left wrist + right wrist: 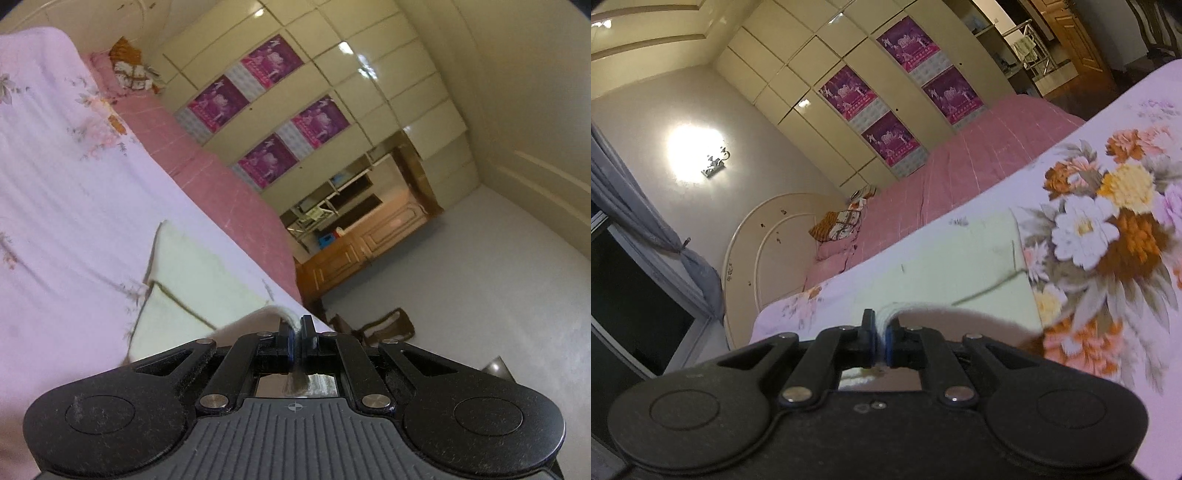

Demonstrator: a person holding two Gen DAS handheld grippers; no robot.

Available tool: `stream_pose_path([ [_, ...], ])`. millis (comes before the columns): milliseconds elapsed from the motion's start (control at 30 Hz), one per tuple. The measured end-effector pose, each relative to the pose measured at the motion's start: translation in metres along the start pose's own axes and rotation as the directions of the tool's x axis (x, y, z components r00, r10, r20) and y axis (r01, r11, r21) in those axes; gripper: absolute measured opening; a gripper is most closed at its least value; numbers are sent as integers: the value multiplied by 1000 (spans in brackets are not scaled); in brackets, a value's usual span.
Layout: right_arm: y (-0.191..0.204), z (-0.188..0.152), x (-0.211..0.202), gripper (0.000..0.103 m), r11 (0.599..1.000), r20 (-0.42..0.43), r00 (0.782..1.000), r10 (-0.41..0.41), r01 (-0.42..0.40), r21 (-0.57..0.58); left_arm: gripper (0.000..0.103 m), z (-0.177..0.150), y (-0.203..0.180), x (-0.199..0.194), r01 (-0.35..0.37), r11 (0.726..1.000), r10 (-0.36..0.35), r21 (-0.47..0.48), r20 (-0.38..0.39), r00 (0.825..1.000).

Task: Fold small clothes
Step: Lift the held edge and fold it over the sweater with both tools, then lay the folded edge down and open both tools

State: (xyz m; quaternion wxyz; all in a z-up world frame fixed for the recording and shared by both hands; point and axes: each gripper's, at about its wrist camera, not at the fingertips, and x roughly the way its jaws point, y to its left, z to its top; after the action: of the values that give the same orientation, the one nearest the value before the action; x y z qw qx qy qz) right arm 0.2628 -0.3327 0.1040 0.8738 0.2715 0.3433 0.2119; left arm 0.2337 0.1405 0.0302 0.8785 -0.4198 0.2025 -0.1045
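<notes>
A small pale green garment (192, 280) lies on the lilac floral bedsheet (74, 192). My left gripper (295, 328) is shut on the garment's edge, and the cloth curls up between its fingers. In the right wrist view the same garment (960, 266) lies flat on the sheet (1108, 229). My right gripper (881, 325) is shut on another edge of it, and the cloth arches up from the sheet into its jaws. Both held edges are lifted a little above the bed.
A pink blanket (221, 184) covers the far side of the bed, with patterned pillows (842, 221) by the cream headboard (768, 236). A cream wardrobe with purple posters (879, 110) stands behind. Grey floor (480, 277) and a wooden cabinet (369, 236) lie past the bed edge.
</notes>
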Motion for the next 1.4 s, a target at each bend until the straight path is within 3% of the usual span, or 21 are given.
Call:
stream_pose_path([
  [300,-29,43,83,6,1000,-42,999,-16,17,24,4,21,26,88,-87,996,86,-13,-37,996],
  [633,-86,85,187,6,990,-127,991,-43,59,130,4,56,70,198,-195,981,193,-19,-87,977],
  [867,-128,90,258,6,980,-197,979,-59,94,178,4,68,97,261,-258,966,257,11,-128,958],
  [1033,-152,91,286,6,971,-211,976,-56,102,216,4,73,110,290,-261,964,265,47,-143,954],
  [1167,-157,93,298,23,979,-189,980,-64,98,176,4,76,112,302,-250,965,258,82,-118,959],
  [1300,-157,99,294,36,984,-106,992,-65,82,156,6,78,106,303,-240,961,254,139,-94,963],
  [1333,-156,100,290,39,987,-85,994,-73,84,135,19,78,105,303,-242,957,258,162,-83,963],
  [1367,-155,101,287,39,990,-78,994,-80,88,109,50,79,105,300,-252,952,266,174,-65,962],
  [1400,-156,102,288,39,992,-84,993,-84,91,82,64,80,104,297,-266,946,276,187,-34,960],
])
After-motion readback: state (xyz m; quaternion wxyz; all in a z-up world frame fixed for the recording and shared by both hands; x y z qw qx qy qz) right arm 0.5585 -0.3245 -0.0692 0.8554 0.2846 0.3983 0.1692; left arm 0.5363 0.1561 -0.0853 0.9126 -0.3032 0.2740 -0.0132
